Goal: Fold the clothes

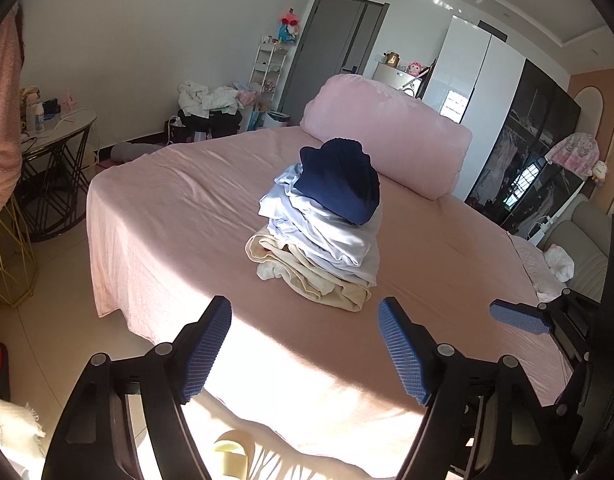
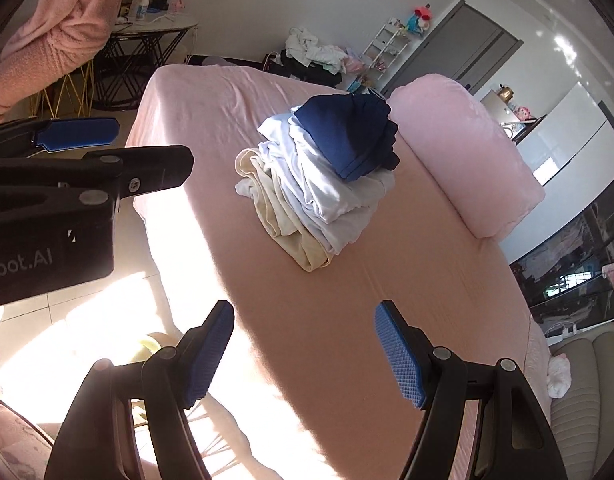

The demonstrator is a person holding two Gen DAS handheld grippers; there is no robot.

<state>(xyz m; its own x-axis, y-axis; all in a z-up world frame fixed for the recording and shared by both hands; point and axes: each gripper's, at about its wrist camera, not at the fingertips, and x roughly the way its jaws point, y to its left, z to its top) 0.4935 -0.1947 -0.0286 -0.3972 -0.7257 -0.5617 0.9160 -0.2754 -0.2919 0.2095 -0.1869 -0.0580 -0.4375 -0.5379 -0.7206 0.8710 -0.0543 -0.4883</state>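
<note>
Although both tools hang above the near part of the bed [image 1: 155, 200], neither has hold of anything: the left hand-held gripper [image 1: 305, 350] has its blue pads spread wide with only the sheet between them, and the right hand-held gripper [image 2: 305, 354] stands equally wide and empty. The clothes are in one pile [image 1: 321, 232] near the middle of the pink bed, just in front of the rolled pink quilt [image 1: 391, 136]. A navy knit garment [image 1: 341, 182] sits on top, pale blue and white garments [image 1: 327, 236] are under it, and a cream garment [image 1: 307, 276] is at the bottom with its edge spilling out to the left. The layers look roughly flat but loose, so this pile would fit clothes that wait to be folded as well as clothes already folded and stacked; I cannot tell which. All of it seems soft and light, without any stiffness, and the thin pale cloth is likely a bit slippery, so a pull on a lower layer could drag the whole heap. I judge that the safest hold is a free edge or corner of the top piece, pinched with little force. Around the pile the sheet is open on the near side and the left, with much room to spread a garment; the quilt closes the far right side, and the bed edge [image 2: 147, 208] drops to the floor on the left.
</note>
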